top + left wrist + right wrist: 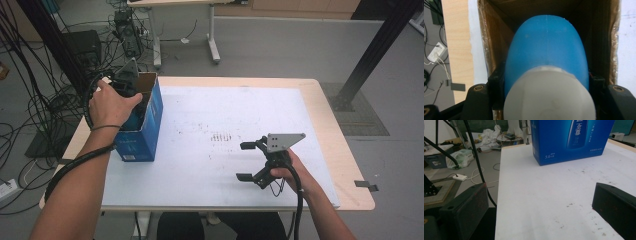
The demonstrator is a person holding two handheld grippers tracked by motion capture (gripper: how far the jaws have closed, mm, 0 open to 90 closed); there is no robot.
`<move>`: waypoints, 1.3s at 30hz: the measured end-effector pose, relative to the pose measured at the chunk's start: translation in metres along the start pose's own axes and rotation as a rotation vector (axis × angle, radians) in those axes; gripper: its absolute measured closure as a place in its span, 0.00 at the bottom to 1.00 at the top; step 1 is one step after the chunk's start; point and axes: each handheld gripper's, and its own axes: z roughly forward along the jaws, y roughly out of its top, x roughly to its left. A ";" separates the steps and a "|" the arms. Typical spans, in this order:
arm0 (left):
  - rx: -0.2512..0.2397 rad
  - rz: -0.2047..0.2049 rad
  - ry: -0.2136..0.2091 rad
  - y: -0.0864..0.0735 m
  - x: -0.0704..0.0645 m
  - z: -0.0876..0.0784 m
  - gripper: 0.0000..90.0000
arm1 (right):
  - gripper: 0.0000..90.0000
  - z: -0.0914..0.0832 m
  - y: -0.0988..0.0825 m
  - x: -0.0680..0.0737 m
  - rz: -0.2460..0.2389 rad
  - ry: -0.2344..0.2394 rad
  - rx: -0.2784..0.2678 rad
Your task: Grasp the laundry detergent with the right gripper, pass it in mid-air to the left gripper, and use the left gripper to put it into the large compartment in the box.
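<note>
A blue bottle [546, 50] with a white cap [549, 97] hangs cap-up inside an open blue cardboard box [142, 135], which stands at the table's left edge. My left gripper [546, 80] is shut on the bottle's shoulder, one black jaw on each side, and reaches down into the box from above [137, 102]. The brown inner walls of the box [496, 50] surround the bottle. My right gripper [244, 161] is open over the white sheet near the front edge, with nothing between its jaws [540, 207]. It faces the box's printed side [571, 140].
A white sheet [225, 115] covers the wooden table [345, 165]. Cables and equipment [45, 100] lie on the floor to the left. A second table's legs [212, 45] stand behind, and a black post [370, 55] rises at the right.
</note>
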 end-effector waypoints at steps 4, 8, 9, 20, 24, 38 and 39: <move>0.008 0.002 -0.004 0.000 0.000 0.003 0.42 | 0.01 0.001 0.001 0.000 -0.003 -0.001 0.008; 0.014 -0.003 -0.007 0.000 0.000 0.007 0.42 | 0.01 0.001 0.000 0.000 -0.002 -0.002 0.009; 0.019 -0.004 -0.008 0.001 0.000 0.009 0.42 | 0.01 0.001 0.000 0.000 -0.003 -0.002 0.008; 0.025 -0.004 -0.013 0.000 0.001 0.012 0.42 | 0.01 0.001 -0.001 0.000 0.003 -0.003 0.007; 0.027 -0.010 -0.017 0.000 0.003 0.013 0.42 | 0.01 0.002 -0.001 0.000 0.001 0.000 0.008; 0.032 -0.012 -0.017 0.002 0.003 0.013 0.42 | 0.01 0.001 -0.002 0.000 0.007 -0.002 0.008; 0.032 -0.015 -0.018 0.002 0.003 0.013 0.42 | 0.01 0.001 -0.003 0.000 0.008 -0.002 0.008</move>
